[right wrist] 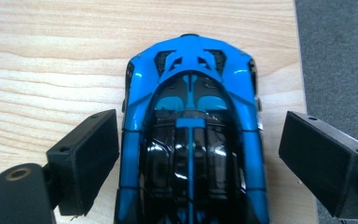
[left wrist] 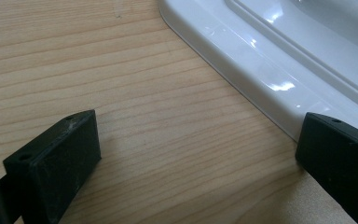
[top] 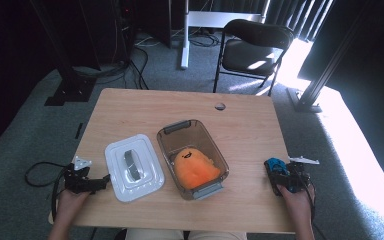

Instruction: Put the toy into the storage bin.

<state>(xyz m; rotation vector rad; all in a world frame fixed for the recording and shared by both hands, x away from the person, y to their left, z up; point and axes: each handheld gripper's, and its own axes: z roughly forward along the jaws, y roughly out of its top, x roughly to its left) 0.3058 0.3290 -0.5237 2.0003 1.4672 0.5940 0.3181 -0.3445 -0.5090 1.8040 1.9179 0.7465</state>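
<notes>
Black jaws of right gripper (right wrist: 199, 158) stood spread, glossy blue-and-black toy car (right wrist: 193, 135) between them, untouched, on wooden table (right wrist: 51, 70). Left gripper (left wrist: 198, 154) spread too, white plastic lid (left wrist: 279, 60) beside one jaw.

The left gripper (left wrist: 196, 154) is held low over the wooden desk (left wrist: 135, 93), its two black jaws set wide apart with bare wood between them. A white lid's (left wrist: 261, 56) rounded edge is seen just beside one jaw.

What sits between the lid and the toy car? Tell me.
High view: the clear bin holding an orange plush sits between the lid and the car.
</notes>
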